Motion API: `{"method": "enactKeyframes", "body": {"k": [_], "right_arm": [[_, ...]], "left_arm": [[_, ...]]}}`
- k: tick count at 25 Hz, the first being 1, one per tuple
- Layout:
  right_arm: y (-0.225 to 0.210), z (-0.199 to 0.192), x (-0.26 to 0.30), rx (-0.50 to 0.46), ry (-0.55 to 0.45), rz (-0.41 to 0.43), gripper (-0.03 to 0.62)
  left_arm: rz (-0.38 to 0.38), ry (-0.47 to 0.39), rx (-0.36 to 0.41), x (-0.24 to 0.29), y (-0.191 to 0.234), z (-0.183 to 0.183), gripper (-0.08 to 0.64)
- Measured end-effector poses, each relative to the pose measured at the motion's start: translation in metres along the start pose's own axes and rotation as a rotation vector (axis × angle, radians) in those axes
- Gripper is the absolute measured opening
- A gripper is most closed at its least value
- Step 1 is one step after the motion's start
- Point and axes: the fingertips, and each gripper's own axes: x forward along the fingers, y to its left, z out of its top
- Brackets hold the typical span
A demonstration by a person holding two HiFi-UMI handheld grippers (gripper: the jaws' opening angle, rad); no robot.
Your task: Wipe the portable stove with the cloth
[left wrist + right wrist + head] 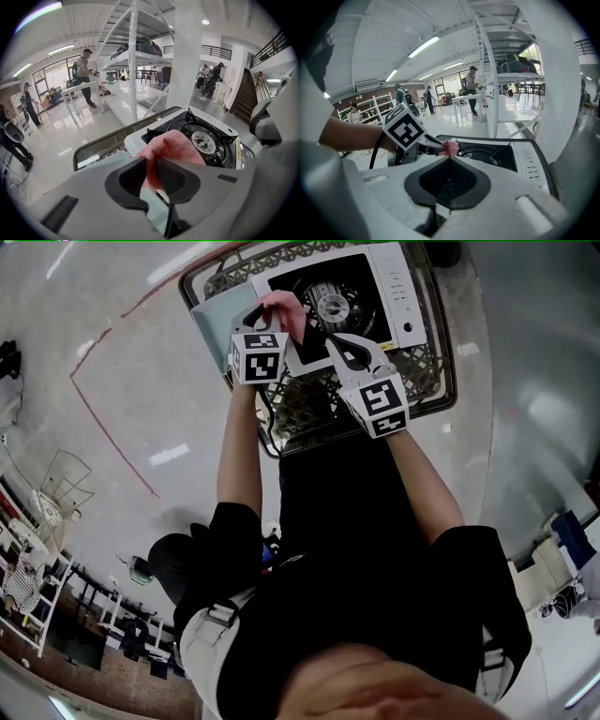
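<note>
As the head view looks down on it, a dark table (pixel 441 352) with a woven rim carries the white portable stove (pixel 394 287). Control strip on the stove's right, round burner (pixel 333 304) in a black well at the middle. A pale blue-green flat piece (pixel 211 320) lies on the table just beside the stove's left edge; cannot tell what it is.

The left gripper (pixel 265 322): jaws partly closed, clamped on a pink cloth (pixel 284 313). Cloth bunched, sticking out past the jaw tips, over the stove's near left corner. Pressed on the stove top or just above it: cannot tell. Forearm bare, stretched forward from a black sleeve, gripper pointing away from the body and down.

The right gripper (pixel 336 341): jaws fully together, empty. Tips near the stove's front edge, just right of the left gripper. Arm also reached forward, elbow a little bent.

Left gripper view only: a fold of the cloth is pinched between the two dark pads and spills over the white corner toward the burner. Behind, white shelving (pixel 133 61) and people standing at a table.

Right gripper view only: a sideways look at the left gripper's marker cube (pixel 405 129), with a small tuft of cloth at its tips. The stove's row of buttons (pixel 532 164) is off to the right.
</note>
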Motion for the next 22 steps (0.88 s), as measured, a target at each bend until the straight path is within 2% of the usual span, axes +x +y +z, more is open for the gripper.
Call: {"method": "enactKeyframes", "body": {"k": [9, 14, 17, 22], "right_arm": [[-0.016, 0.012, 0.004, 0.003, -0.012, 0.036, 0.003], [-0.026, 0.009, 0.007, 0.002, -0.001, 0.041, 0.003], [-0.030, 0.009, 0.008, 0.004, -0.002, 0.048, 0.003], [-0.038, 0.012, 0.010, 0.007, 0.000, 0.057, 0.003]], "left_arm": [[0.065, -0.003, -0.040, 0.009, 0.021, 0.012, 0.063], [0.056, -0.008, -0.087, 0.017, 0.036, 0.023, 0.063], [0.064, -0.004, -0.086, 0.022, 0.043, 0.028, 0.063], [0.031, 0.001, -0.069, 0.026, 0.044, 0.045, 0.063]]}}
